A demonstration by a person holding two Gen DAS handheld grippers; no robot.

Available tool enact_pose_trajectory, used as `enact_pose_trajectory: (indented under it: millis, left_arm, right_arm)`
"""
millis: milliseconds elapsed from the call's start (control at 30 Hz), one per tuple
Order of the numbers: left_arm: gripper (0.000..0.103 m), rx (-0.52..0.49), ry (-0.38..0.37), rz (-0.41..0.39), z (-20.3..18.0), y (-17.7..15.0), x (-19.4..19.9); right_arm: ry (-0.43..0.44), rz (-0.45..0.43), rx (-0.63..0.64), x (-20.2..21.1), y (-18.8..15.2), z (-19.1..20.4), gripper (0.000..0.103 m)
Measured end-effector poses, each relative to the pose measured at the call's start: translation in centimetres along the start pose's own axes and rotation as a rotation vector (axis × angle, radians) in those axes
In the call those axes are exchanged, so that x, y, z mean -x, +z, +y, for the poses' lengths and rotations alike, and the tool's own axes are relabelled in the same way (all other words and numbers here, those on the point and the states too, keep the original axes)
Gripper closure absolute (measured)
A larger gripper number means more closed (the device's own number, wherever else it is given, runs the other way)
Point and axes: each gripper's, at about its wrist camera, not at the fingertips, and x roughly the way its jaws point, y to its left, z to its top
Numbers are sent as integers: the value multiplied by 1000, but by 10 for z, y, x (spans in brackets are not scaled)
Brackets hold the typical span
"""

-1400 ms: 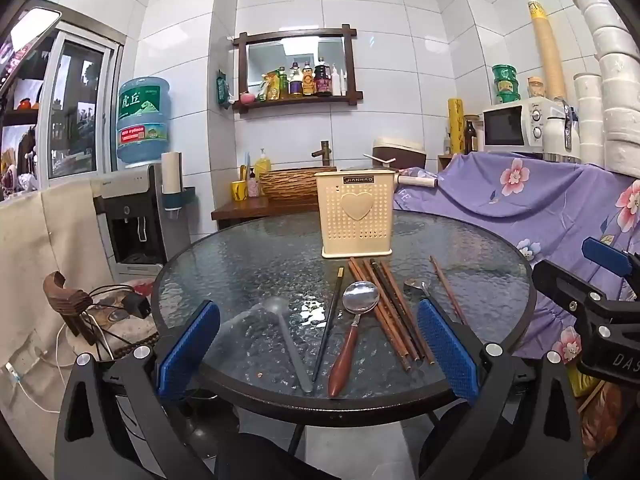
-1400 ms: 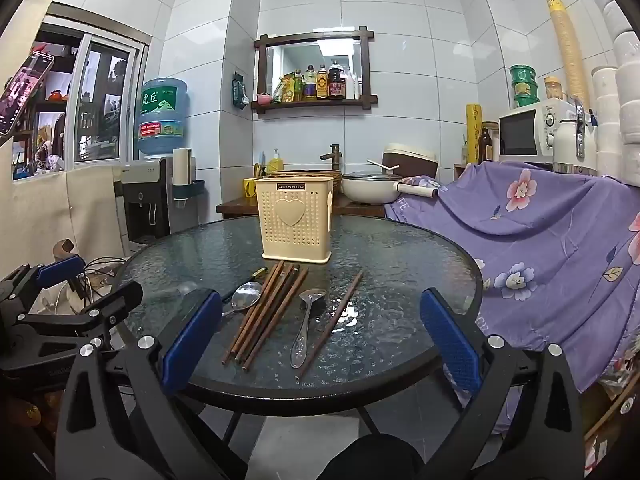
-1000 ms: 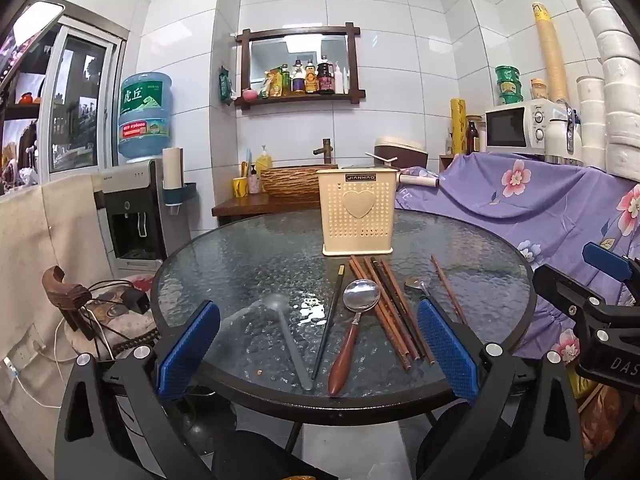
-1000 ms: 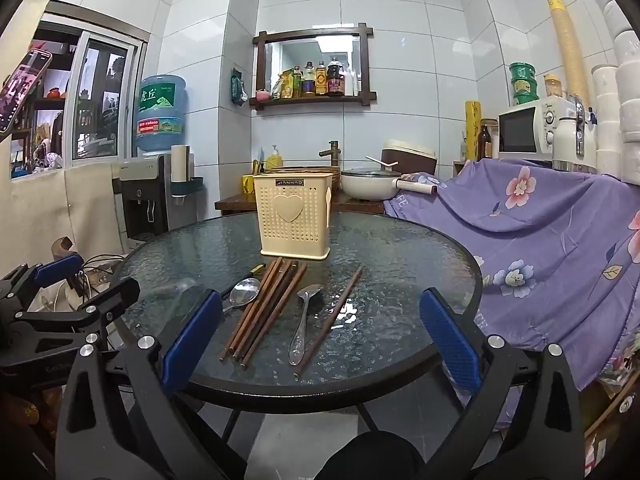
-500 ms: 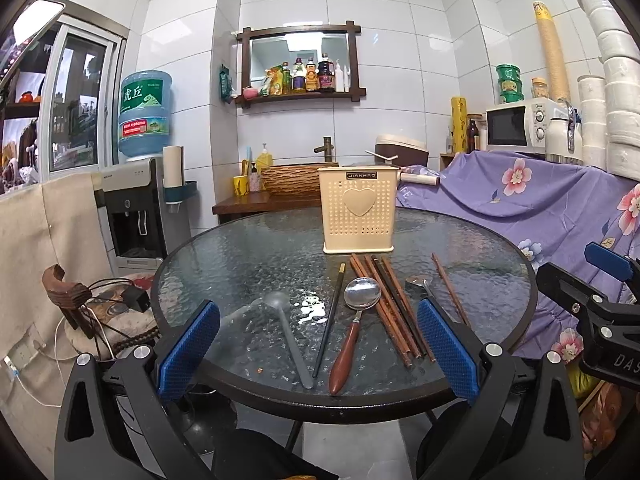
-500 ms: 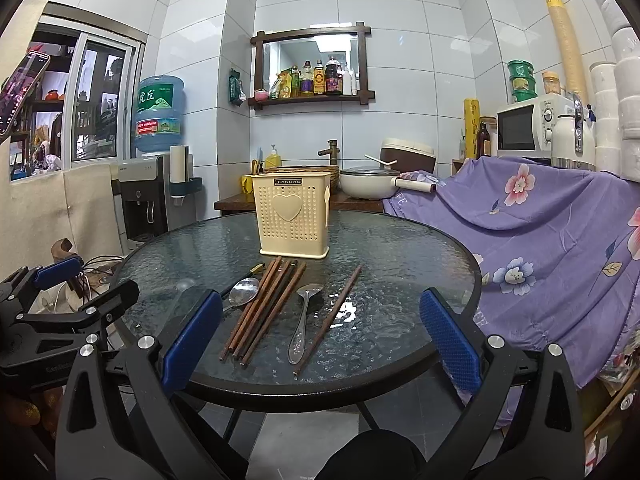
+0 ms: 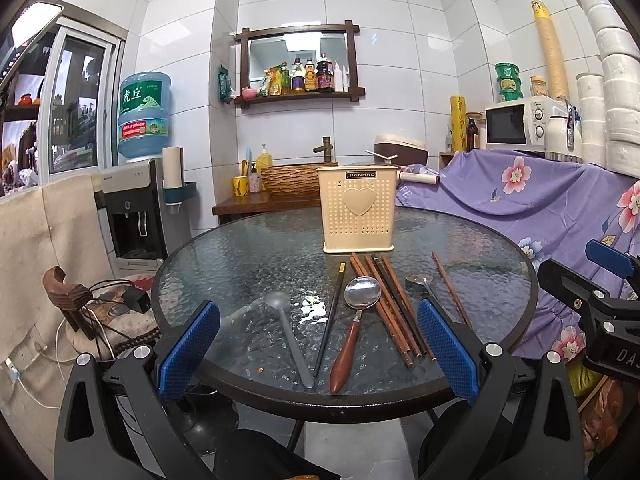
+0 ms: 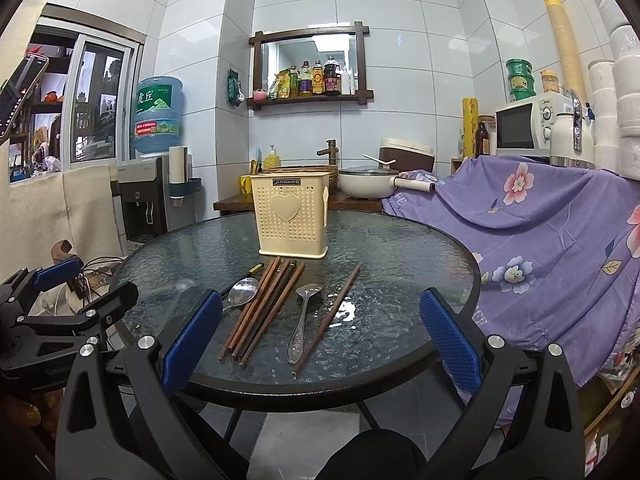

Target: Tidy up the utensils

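Observation:
A cream perforated utensil holder (image 7: 358, 213) (image 8: 292, 216) stands upright on the round glass table (image 7: 240, 264) (image 8: 400, 248). In front of it lie a bundle of brown chopsticks (image 7: 390, 308) (image 8: 262, 310), a wooden-handled spoon (image 7: 354, 326), a clear spoon (image 7: 290, 336), a black chopstick (image 7: 330, 318), a steel spoon (image 8: 302, 322) and a lone chopstick (image 8: 328, 316). My left gripper (image 7: 318, 350) hangs open at the table's near edge. My right gripper (image 8: 320, 338) is open too, level with the near edge. Neither holds anything.
A purple floral cloth (image 7: 540, 196) covers furniture to the right. A water dispenser (image 7: 138, 208) and a wooden stool with cables (image 7: 72, 300) stand left of the table. Behind it is a counter with a sink basin (image 7: 296, 184) and a white pot (image 8: 366, 186).
Both views have drifted very slightly; the utensils and the holder lie as before, and both grippers stay open.

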Motion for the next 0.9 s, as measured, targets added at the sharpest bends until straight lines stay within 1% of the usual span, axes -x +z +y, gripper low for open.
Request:
enact_pose_trajectory:
  millis: [900]
  left_arm:
    - [6, 2, -1, 6, 0, 0, -1]
  right_arm:
    - [2, 6, 0, -1, 1, 0, 6]
